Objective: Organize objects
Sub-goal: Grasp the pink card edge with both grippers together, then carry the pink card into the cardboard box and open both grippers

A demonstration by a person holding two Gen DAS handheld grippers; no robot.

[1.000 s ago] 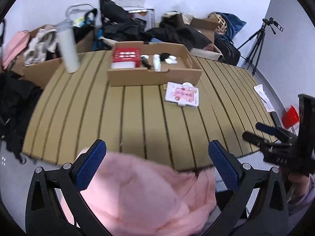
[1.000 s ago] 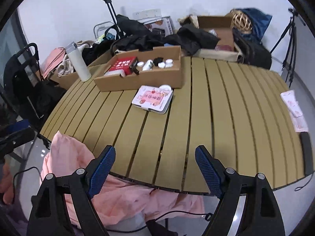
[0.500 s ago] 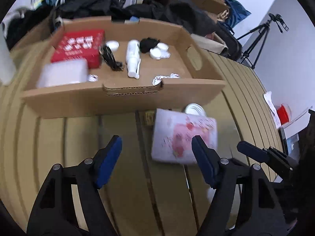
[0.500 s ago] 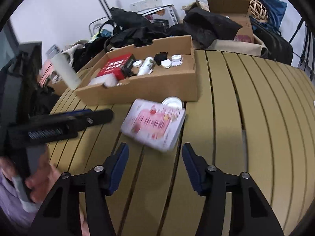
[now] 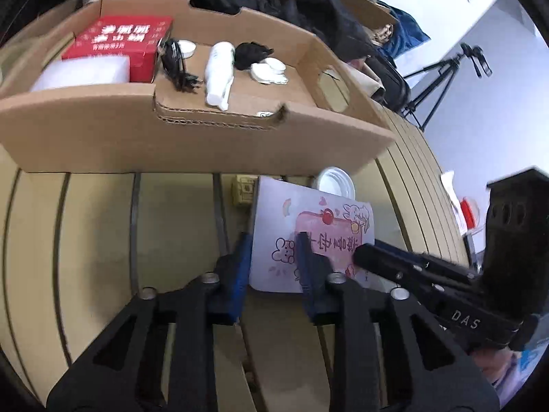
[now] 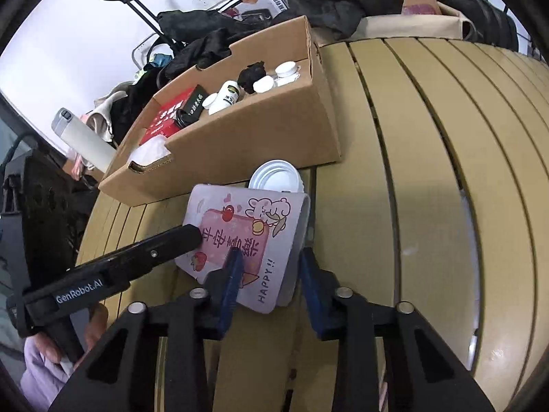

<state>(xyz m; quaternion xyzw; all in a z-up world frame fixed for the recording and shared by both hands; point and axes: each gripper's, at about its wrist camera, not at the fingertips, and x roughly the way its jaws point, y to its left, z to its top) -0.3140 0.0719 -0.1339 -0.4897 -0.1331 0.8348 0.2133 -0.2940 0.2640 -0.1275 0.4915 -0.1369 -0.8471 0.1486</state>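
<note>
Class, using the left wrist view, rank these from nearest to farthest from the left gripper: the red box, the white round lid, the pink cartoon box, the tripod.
From the left gripper:
1. Pink cartoon box, between its fingers.
2. White round lid, just beyond, against the cardboard tray.
3. Red box, in the tray's far left.
4. Tripod, off the table, far right.

The slatted table (image 5: 103,240) is viewed closely by both wrist cameras, aimed toward the cardboard box (image 5: 192,144) at twelve o'clock. The pink-printed pouch (image 5: 308,237) is shared: approached from seven o'clock in the left view, five o'clock in the right.
</note>
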